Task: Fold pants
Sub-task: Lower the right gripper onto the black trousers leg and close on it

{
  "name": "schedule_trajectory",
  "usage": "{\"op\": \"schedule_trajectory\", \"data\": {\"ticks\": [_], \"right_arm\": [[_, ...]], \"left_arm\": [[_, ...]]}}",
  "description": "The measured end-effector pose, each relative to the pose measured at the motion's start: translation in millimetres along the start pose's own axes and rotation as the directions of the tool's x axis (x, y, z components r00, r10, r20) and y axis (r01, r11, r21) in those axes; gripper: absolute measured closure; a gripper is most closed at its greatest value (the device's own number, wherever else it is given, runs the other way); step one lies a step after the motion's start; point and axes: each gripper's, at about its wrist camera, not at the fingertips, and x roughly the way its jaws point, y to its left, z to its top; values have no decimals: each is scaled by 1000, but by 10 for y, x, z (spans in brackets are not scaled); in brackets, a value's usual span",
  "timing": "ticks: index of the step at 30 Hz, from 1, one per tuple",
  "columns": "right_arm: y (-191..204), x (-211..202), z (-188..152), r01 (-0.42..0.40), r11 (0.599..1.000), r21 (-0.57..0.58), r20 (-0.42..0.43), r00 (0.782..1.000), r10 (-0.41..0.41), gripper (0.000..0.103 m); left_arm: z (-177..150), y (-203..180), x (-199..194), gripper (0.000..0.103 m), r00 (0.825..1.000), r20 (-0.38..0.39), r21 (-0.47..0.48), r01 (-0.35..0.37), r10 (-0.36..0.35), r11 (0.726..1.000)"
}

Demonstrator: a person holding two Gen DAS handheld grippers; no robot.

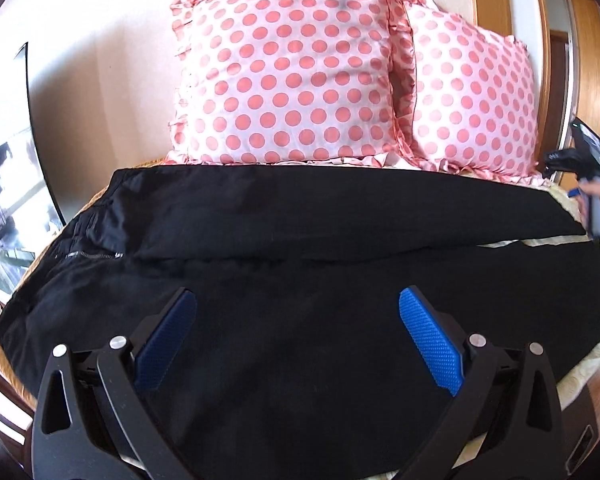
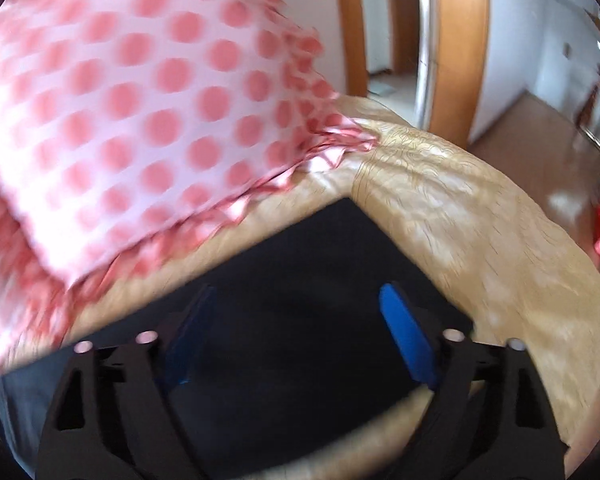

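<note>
The pants are spread flat across the bed, filling the lower half of the left view, legs side by side, hems at the right. No fold is judged made yet. The left gripper and right gripper are held wide open, gripping nothing. Next, a hem must be pinched. Pillows are seen above.

Home bedroom, bed with polka-dot pillows, wooden door frame
</note>
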Motion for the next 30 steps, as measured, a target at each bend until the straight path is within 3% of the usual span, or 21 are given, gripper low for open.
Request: {"op": "schedule_trajectory", "data": {"ticks": [2,5,12,16,18,19,23,26,30], "right_arm": [[12,292,164,37,996,79,-48,998,-34,36],[32,522,272,86,986,139,-66,995,-77,38],[215,788,311,238,968,83,-72,970,-233,39],[259,771,185,288,957,30,-26,958,-287,53],[218,746,126,269,963,27,-1,963,-269,62],[149,725,94,251,967,34,8,968,-251,71],[-169,584,-8,75,992,98,13,997,-77,92],[-370,359,-124,-8,992,126,45,999,3,97],[-562,-19,-303,-143,978,155,116,985,126,98]], "left_arm": [[34,7,83,2,1000,-7,1,-7,7,1000],[56,44,166,2,1000,-13,-5,-7,7,1000],[48,88,313,2,999,-42,-3,-18,18,1000],[43,114,356,2,998,-58,-21,-8,6,1000],[37,121,354,2,998,-60,-26,-4,3,1000],[33,125,349,2,998,-62,-28,-1,-1,1000],[14,136,296,2,998,-62,-37,6,-8,999],[4,148,212,2,999,-49,-46,21,-23,999],[-21,145,80,2,999,-21,-44,29,-30,999]]}}
